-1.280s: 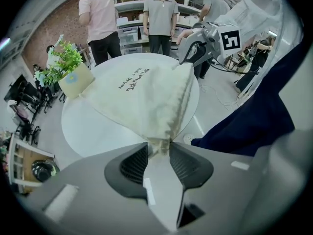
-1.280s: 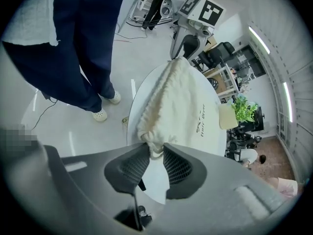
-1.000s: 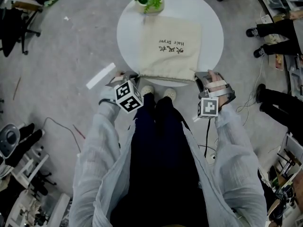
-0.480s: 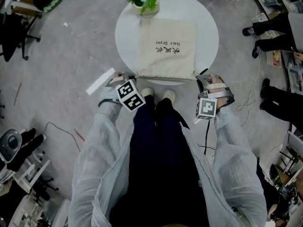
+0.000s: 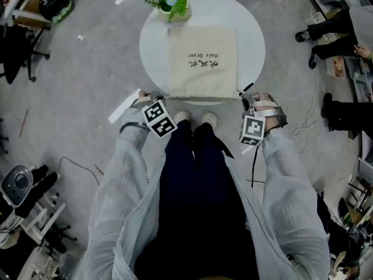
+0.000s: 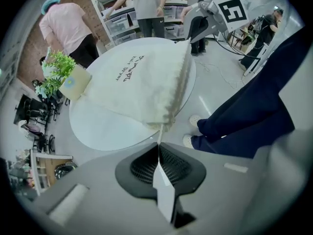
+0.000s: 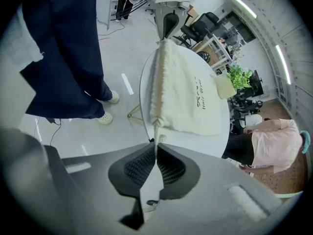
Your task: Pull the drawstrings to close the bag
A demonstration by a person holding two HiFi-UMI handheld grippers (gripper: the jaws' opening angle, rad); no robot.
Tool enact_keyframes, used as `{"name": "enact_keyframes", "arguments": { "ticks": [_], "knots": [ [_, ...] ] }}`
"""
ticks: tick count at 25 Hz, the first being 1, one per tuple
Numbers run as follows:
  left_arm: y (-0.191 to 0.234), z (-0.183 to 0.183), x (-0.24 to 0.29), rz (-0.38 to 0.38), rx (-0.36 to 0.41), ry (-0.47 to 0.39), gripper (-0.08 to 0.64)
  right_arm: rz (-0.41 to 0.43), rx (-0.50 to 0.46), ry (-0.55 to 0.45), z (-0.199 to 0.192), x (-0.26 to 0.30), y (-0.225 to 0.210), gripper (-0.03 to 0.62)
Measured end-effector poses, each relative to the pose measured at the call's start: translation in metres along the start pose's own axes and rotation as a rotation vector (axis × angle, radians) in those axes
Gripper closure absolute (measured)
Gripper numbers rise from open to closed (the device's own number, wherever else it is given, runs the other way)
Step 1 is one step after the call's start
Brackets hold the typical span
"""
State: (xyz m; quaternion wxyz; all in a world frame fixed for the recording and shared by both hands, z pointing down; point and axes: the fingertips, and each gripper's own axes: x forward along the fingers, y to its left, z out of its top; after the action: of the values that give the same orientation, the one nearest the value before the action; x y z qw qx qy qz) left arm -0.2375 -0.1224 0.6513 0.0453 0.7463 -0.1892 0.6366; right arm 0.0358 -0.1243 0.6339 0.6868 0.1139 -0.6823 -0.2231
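While the cream bag point(image 5: 203, 63) lies flat on the round white table point(image 5: 154, 45), its open end faces the near rim, towards the person; the closed end reaches to the far side, where a potted plant point(image 5: 172, 3) stands just beside the bag's far-left corner. Dark lettering sits on the upper face of the cloth (it reads "Hair Dryer", upside down from the head view); the hem point(image 5: 201, 98) along the near edge looks lightly ruffled and runs in a straight line from one gripper to the other.

At the near-left corner of the bag, the left gripper point(image 6: 158, 148) points steeply down; its jaws are pressed together, and the left drawstring point(image 6: 160, 133) comes out of the hem's corner and disappears between the ribbed pads, pinched there; the cord looks taut.

At the near-right corner, the right gripper point(image 7: 156, 151) is set the same way; its jaws are closed tight on the right drawstring point(image 7: 155, 131), which leads straight from the hem's end into the pads.

Both grippers sit just off the table's near rim, well apart, with the whole width of the bag between them; the person's pale shoes point(image 5: 182, 116) show on the grey floor point(image 5: 87, 69) between them, near the table's edge.
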Motion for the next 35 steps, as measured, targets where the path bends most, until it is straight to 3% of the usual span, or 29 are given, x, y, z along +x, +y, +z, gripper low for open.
{"name": "enact_keyframes", "arguments": {
  "ticks": [4,17,24,35],
  "knots": [
    [0.002,-0.003,0.001,0.017,0.06,0.044,0.532,0.012,0.006,0.007,-0.001,0.0,0.0,0.577],
    [0.01,-0.023,0.008,0.072,0.113,0.124,0.532,0.02,0.086,0.071,-0.026,-0.001,0.001,0.577],
    [0.022,-0.034,0.016,0.134,0.083,0.187,0.532,0.004,0.093,0.105,-0.036,-0.001,0.001,0.578],
    [0.031,-0.05,0.013,0.138,0.029,0.207,0.534,0.002,0.104,0.158,-0.05,0.001,-0.001,0.578]
  ]
}}
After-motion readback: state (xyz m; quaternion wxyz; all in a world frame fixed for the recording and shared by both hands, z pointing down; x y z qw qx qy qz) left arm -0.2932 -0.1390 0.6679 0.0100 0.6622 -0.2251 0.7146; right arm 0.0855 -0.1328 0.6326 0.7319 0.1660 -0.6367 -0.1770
